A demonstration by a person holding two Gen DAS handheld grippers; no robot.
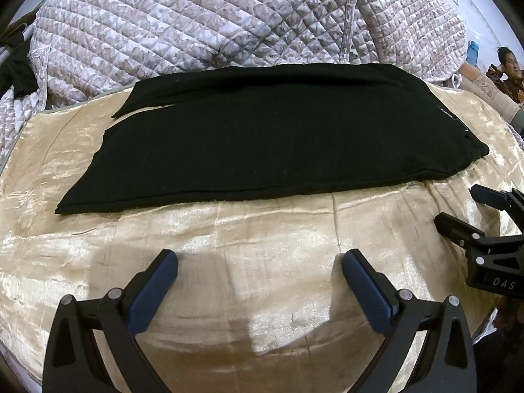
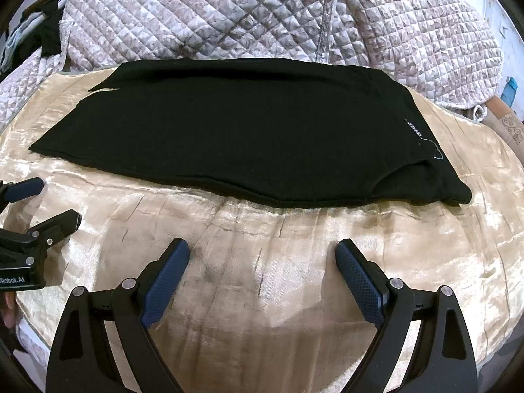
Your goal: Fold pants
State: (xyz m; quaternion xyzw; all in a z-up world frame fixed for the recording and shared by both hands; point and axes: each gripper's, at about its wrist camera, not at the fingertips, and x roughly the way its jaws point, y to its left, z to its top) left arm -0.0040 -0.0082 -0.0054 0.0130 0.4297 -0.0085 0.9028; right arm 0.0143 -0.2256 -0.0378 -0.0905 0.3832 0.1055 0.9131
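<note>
Pants point(image 1: 271, 137), black, flat lengthwise on cloth point(image 1: 229, 229), legs stacked; left gripper point(image 1: 258, 262) and right gripper point(image 2: 262, 252) released, near; next: grasp an end, fold across.

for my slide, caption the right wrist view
Open right tool hovers above gold cloth, facing flat black pants; left tool open nearby.

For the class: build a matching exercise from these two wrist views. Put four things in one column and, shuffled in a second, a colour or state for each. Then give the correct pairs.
Things:
1. pants
2. bed cover
3. quilt
4. left claw

Descriptions:
A. pale gold, shiny
B. open, holding nothing
C. black, lying flat
D. quilted, patterned, heaped behind

Pairs: 1-C, 2-A, 3-D, 4-B

The right claw is open too.
</note>
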